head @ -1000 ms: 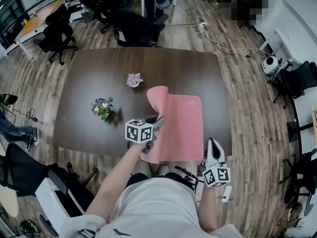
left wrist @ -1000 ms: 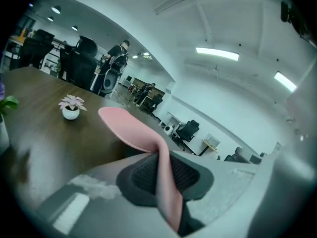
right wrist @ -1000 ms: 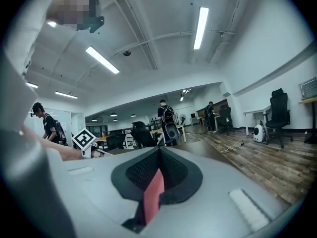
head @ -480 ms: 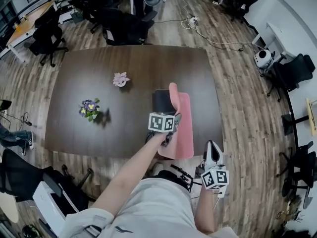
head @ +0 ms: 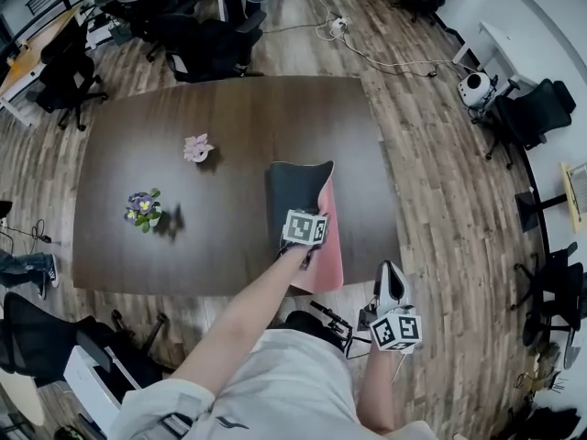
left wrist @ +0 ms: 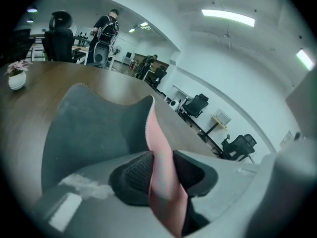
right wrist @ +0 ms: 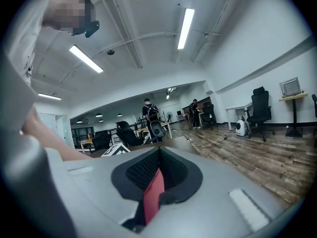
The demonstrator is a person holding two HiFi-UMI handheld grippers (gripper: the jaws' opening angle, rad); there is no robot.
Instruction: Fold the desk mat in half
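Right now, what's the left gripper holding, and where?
The desk mat, by its edge; it sits between the jaws of the left gripper, which have just been opening.

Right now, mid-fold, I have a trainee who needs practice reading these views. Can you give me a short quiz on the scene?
1. True or false: the mat lies flat, all pink side up.
2. What is between the left gripper's jaws? A) a cable B) the mat's edge C) nothing
3. How many plants stand on the table?

Key
1. False: part is turned over, showing its dark underside.
2. B. The jaws have just been opening, with the mat between them.
3. Two: one pink, one purple.
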